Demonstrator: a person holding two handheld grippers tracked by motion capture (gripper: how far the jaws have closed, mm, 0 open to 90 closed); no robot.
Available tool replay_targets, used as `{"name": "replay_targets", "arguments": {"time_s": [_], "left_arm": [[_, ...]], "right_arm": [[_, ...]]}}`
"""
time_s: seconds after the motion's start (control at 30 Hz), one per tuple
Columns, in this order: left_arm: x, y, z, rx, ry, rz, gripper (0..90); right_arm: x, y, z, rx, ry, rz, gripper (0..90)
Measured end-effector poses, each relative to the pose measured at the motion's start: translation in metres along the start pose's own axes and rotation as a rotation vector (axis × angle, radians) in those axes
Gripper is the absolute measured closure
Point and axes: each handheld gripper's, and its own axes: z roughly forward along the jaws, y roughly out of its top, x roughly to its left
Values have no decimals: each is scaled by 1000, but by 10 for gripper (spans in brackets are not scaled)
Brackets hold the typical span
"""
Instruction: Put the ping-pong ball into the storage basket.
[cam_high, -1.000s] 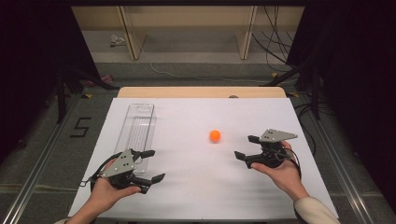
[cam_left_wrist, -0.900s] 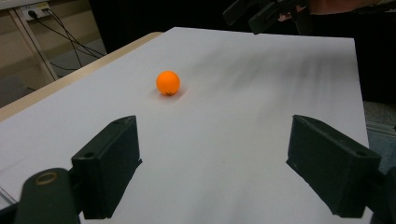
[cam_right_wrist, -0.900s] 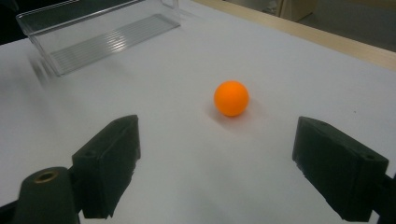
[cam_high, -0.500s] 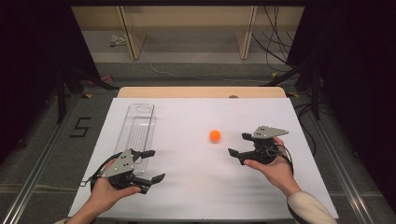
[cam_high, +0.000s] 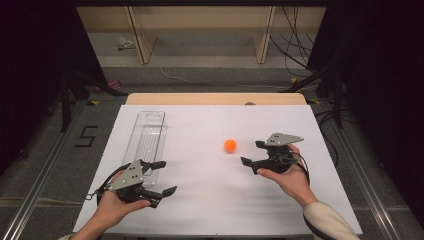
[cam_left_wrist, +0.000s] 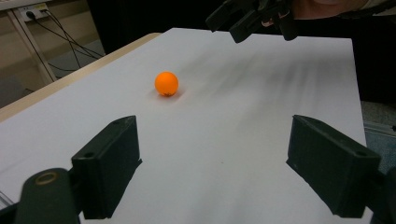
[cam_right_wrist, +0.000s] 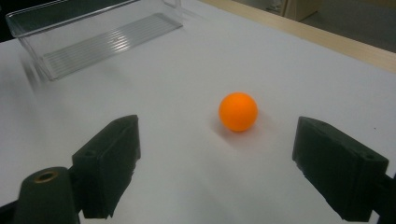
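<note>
Two tools gaping wide, right tool (cam_high: 254, 154) levelled at orange ball (cam_high: 230, 145)

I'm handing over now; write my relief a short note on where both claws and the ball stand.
Right claw: open, empty, low over the table, aimed at the ball, which lies just ahead between its jaw lines in the right gripper view.
Left claw: open, empty, at the near end of the clear tray.
Ball: loose on the white table, right of the tray, touched by nothing.
Done: nothing gripped yet.
Left: probably close the right claw on the ball, then likely carry it to the tray.
</note>
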Motion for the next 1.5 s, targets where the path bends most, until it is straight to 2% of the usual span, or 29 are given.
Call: {"name": "replay_targets", "arguments": {"time_s": [0.23, 1.0, 1.5], "left_arm": [[0, 0, 0, 0, -1, 0, 165], [0, 0, 0, -1, -4, -1, 164], [-1, 0, 0, -1, -5, -1, 164]], "right_arm": [[0, 2, 5, 5, 0, -1, 161], [-4, 9, 36, 40, 4, -8, 162], [-5, 11, 44, 49, 1, -8, 162]]}}
